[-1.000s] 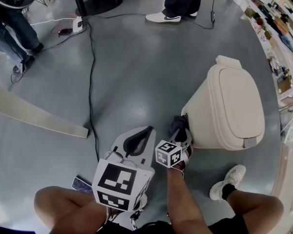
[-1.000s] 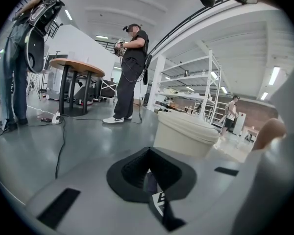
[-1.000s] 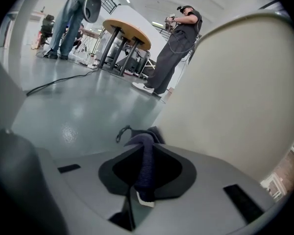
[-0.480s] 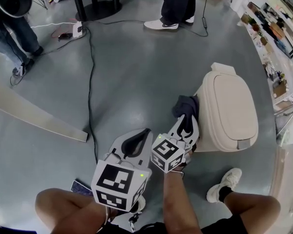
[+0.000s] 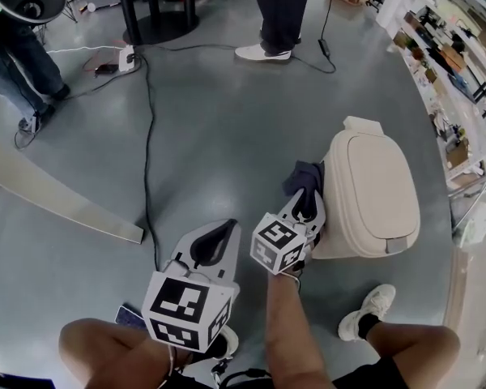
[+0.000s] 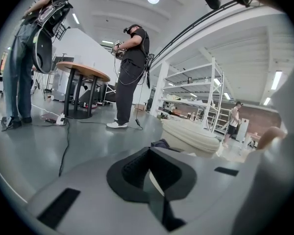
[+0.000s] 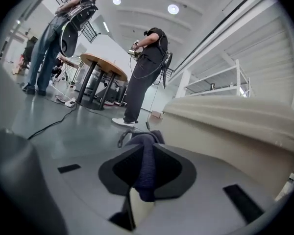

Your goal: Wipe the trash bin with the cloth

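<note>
R gripper (image 5: pixel 307 207) at bin's (image 5: pixel 374 191) left side, forearm (image 5: pixel 287 324) straight out, jaws clamped on cloth (image 5: pixel 302 178); L gripper (image 5: pixel 213 242) further left of bin, jaws together, empty.

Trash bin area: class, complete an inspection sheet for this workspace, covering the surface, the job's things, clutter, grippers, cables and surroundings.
Surface: grey floor, smooth and slightly glossy.
Job's things: cream trash bin upright, lid shut; dark cloth at its side wall.
Clutter: pale board lying on the floor, left.
Grippers: right gripper shut on the cloth; left gripper shut, empty, away from the bin.
Cables: black cable crosses the floor to a power strip.
Surroundings: standing people; shelving at right; table base.
</note>
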Tool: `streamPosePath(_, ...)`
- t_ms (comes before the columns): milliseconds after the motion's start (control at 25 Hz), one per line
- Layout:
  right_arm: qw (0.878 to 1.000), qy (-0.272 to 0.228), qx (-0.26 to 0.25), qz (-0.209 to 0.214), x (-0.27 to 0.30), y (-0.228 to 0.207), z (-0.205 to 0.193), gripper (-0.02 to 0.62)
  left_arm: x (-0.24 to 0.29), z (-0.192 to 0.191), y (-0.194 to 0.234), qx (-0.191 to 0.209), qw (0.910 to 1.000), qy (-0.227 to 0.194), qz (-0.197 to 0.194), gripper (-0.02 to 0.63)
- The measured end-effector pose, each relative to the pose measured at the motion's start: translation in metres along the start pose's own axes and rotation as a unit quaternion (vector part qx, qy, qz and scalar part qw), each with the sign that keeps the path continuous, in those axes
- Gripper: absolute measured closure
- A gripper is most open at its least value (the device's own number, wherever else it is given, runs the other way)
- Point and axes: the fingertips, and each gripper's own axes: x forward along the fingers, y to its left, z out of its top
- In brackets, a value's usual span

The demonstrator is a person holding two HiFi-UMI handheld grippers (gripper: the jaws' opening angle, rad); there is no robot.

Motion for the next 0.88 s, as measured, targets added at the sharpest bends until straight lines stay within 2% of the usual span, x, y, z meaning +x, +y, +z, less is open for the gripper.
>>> streamPosePath(240,0.998,0.055,-0.006,0.024,0.022,0.022,-0.061,0.543,0.002,-0.004,0.013,-0.005,0.9999,0.002,0.011,0.606)
streamPosePath(360,0.997,0.068,-0.023,0.033,0.029,0.028,-0.078,0.543,0.004,-0.007,0.010,0.003,1.0000,0.001,0.009,0.607)
streamPosePath(880,0.986,0.150,-0.029,0.062,0.044,0.058,-0.152,0.543,0.012,-0.026,0.000,0.014,0.9994,0.032,-0.001,0.606)
